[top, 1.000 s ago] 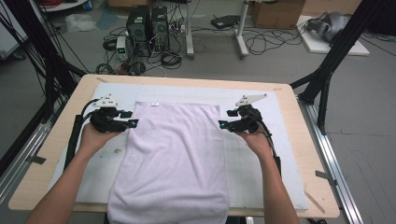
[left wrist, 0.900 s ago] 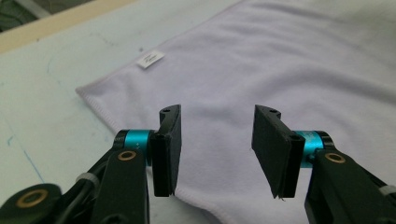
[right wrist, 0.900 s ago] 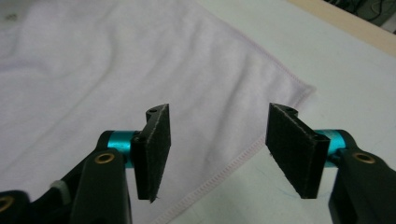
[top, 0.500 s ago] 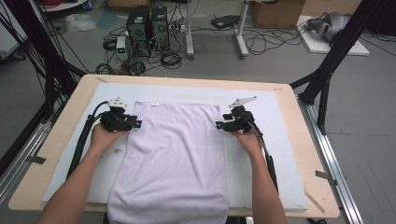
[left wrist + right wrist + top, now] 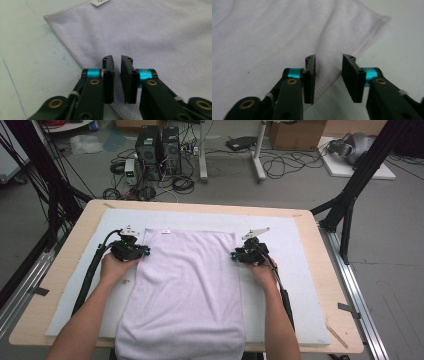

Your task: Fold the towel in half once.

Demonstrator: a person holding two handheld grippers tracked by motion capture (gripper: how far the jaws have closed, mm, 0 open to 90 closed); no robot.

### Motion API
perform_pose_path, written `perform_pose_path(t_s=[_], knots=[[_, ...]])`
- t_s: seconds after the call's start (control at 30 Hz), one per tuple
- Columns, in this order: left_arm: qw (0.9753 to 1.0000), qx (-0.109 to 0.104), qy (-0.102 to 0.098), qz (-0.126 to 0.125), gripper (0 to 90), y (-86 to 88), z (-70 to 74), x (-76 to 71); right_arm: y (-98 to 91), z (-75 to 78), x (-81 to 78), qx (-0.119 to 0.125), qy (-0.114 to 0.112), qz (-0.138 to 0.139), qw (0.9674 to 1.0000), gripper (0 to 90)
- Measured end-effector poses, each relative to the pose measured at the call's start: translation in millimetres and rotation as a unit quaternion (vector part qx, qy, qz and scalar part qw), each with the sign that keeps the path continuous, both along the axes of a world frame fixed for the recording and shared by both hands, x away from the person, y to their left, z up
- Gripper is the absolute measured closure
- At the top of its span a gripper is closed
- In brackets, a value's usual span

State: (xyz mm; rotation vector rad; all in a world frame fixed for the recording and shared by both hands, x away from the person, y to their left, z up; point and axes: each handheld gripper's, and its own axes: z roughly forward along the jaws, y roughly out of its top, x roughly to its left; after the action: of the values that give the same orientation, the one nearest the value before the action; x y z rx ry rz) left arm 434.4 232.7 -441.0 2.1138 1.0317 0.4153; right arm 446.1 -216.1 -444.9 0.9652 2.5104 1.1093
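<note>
While both my grippers close in on the lavender towel (image 5: 187, 290) spread mid-frame on the worktop (image 5: 320, 285), the left fingers (image 5: 108, 72) are nearly together and the right fingers (image 5: 310, 75) stand narrow astride the hem, perhaps not yet pinching. Soft, limp cloth: grip the stitched edge near its far corners.

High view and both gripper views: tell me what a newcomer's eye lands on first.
The pale lilac towel spread flat on the white mat, its near end hanging over the table edge. The left gripper and right gripper sit low at its two side hems near the far corners, jaws just closing but pads not yet pinching cloth. A small white label marks the far hem.
</note>
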Motion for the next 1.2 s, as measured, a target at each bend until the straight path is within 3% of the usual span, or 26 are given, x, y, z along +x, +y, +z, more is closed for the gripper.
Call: perform_pose_path(t_s=[0.1, 0.23, 0.3, 0.47, 0.53, 0.63, 0.8, 0.9, 1.0, 1.1, 1.2], knots=[[1.0, 0.007, -0.002, -0.001, 87.0, -1.8, 0.6, -0.5, 2.0, 1.2, -0.6, 0.001, 0.01, 0.012, 0.9999, 83.0], [1.0, -0.002, 0.003, -0.004, 87.9, 1.0, 1.5, -0.3, 1.7, 2.9, -0.5, 0.002, 0.012, 0.012, 0.9999, 85.3], [1.0, -0.006, 0.001, -0.008, 88.0, 3.2, 4.5, -1.3, -2.8, 6.8, -1.3, 0.016, 0.015, 0.006, 0.9997, 85.4], [0.9989, -0.04, -0.017, -0.017, 88.2, 13.1, 21.2, -7.0, -13.7, 21.4, -5.7, 0.039, 0.001, 0.003, 0.9992, 85.5], [0.9986, -0.041, -0.022, -0.025, 88.3, 15.9, 28.2, -11.6, -18.2, 29.7, -11.0, 0.059, 0.0, 0.002, 0.9982, 85.6], [0.9977, -0.047, -0.032, -0.038, 88.3, 18.0, 38.9, -20.0, -21.6, 41.6, -20.6, 0.068, -0.008, 0.016, 0.9975, 85.5], [0.9952, -0.054, -0.05, -0.065, 88.3, 21.7, 58.3, -41.4, -25.0, 60.0, -39.9, 0.082, -0.019, 0.036, 0.9958, 85.5], [0.9938, -0.061, -0.056, -0.075, 88.3, 27.2, 62.6, -58.5, -25.9, 66.6, -54.9, 0.082, -0.024, 0.05, 0.9951, 85.4], [0.9928, -0.06, -0.056, -0.087, 88.3, 31.1, 58.9, -80.3, -25.5, 67.1, -74.5, 0.078, -0.025, 0.069, 0.9943, 85.4], [0.9921, -0.046, -0.053, -0.104, 88.2, 32.5, 51.2, -100.1, -25.5, 61.3, -91.8, 0.073, -0.02, 0.079, 0.994, 85.4], [0.9911, -0.047, -0.047, -0.115, 88.1, 34.1, 39.8, -122.5, -25.3, 52.4, -111.9, 0.07, -0.01, 0.09, 0.9934, 85.4]])
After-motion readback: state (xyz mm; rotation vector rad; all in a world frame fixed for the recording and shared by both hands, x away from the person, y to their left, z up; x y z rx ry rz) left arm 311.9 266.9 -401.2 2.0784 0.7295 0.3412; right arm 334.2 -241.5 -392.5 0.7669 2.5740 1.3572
